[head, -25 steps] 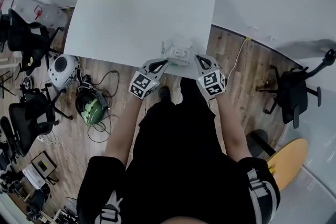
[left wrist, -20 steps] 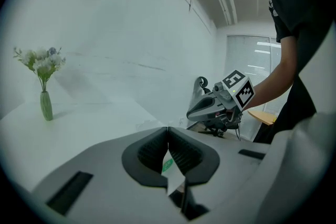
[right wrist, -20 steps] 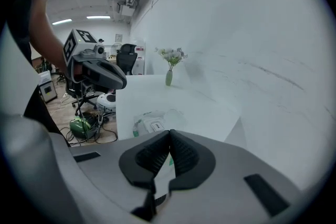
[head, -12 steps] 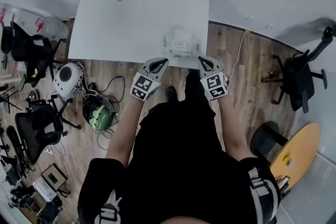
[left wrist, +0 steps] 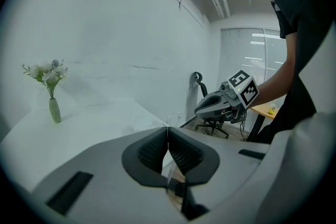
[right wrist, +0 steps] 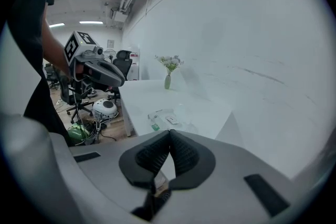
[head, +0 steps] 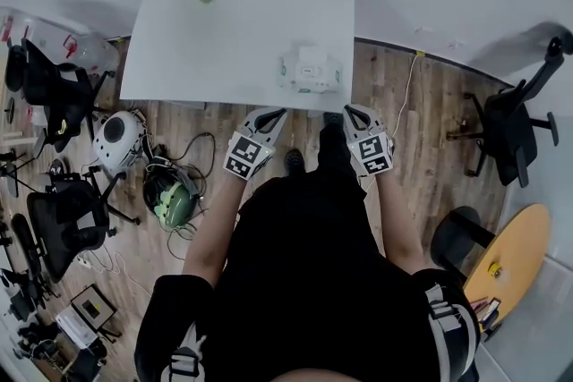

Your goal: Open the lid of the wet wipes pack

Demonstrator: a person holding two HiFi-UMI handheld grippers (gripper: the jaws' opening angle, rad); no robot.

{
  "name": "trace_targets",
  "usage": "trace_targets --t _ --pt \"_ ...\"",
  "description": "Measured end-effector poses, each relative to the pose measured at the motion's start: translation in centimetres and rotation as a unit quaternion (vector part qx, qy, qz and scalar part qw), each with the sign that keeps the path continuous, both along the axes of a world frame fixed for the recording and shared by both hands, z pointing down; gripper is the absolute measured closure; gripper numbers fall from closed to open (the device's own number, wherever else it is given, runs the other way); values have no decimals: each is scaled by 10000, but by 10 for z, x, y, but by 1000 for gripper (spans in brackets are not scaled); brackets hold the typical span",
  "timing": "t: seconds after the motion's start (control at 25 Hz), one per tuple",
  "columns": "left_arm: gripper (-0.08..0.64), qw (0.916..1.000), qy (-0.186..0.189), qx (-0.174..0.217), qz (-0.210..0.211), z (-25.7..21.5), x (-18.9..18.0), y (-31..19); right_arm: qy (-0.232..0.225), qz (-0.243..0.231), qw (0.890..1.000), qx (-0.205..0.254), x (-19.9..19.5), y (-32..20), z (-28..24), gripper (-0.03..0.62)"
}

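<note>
While my left claw and right claw hang clenched, empty, off the table, pack sits near-edge, probably for easy reach.

Both tools farther from pack

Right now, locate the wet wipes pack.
In the head view the wet wipes pack lies on the white table, at its near edge toward the right, just beyond the left claw and right claw, touching neither.

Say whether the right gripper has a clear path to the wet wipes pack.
Probably yes: the right gripper, shut and empty, sits off the table edge, with nothing between it and the wet wipes pack.
</note>
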State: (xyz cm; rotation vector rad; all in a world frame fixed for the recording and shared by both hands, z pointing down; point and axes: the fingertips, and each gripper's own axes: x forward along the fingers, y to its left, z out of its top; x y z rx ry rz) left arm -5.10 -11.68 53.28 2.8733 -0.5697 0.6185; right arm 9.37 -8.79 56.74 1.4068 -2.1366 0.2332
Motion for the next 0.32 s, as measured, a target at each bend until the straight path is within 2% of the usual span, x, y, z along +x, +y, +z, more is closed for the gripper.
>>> trace_targets --t 0.32 --pt "535 10000 17 -28 -24 -5 -6 7 -23 -55 10000 -1 -6 3 -4 577"
